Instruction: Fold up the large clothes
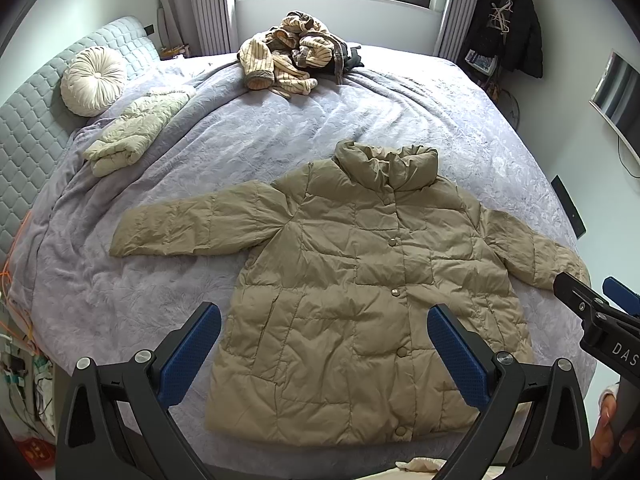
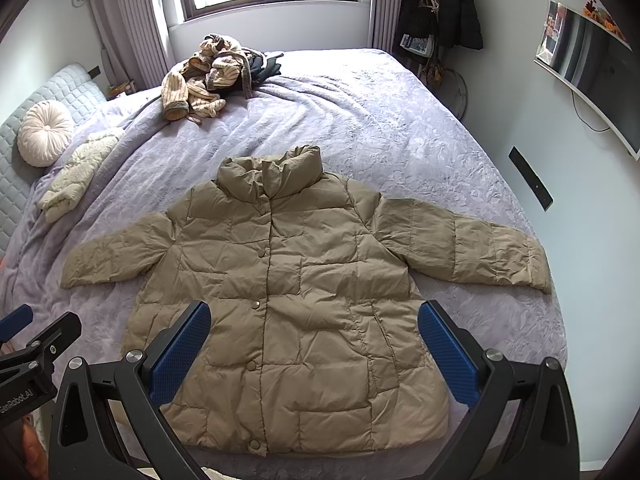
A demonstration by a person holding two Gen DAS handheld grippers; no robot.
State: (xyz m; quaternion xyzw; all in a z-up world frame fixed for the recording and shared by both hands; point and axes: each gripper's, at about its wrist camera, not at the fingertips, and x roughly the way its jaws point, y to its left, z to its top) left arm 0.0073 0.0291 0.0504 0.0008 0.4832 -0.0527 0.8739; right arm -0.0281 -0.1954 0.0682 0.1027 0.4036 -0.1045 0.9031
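Observation:
A tan quilted puffer jacket (image 1: 352, 280) (image 2: 296, 300) lies flat and face up on the bed, buttoned, collar toward the window, both sleeves spread out sideways. My left gripper (image 1: 324, 352) hovers open above the jacket's lower hem, its blue pads wide apart and holding nothing. My right gripper (image 2: 314, 344) hangs open over the same lower part of the jacket, also holding nothing. The right gripper's tip (image 1: 592, 304) shows at the right edge of the left wrist view, beside the jacket's right sleeve cuff. The left gripper (image 2: 24, 340) shows at the left edge of the right wrist view.
A lilac bedspread (image 1: 248, 140) (image 2: 380, 120) covers the bed. A striped heap of clothes (image 1: 288, 52) (image 2: 208, 72) sits near the window. A folded cream jacket (image 1: 136, 132) and round cushion (image 1: 94, 80) lie by the grey headboard. Cables (image 1: 16, 320) hang off the left side.

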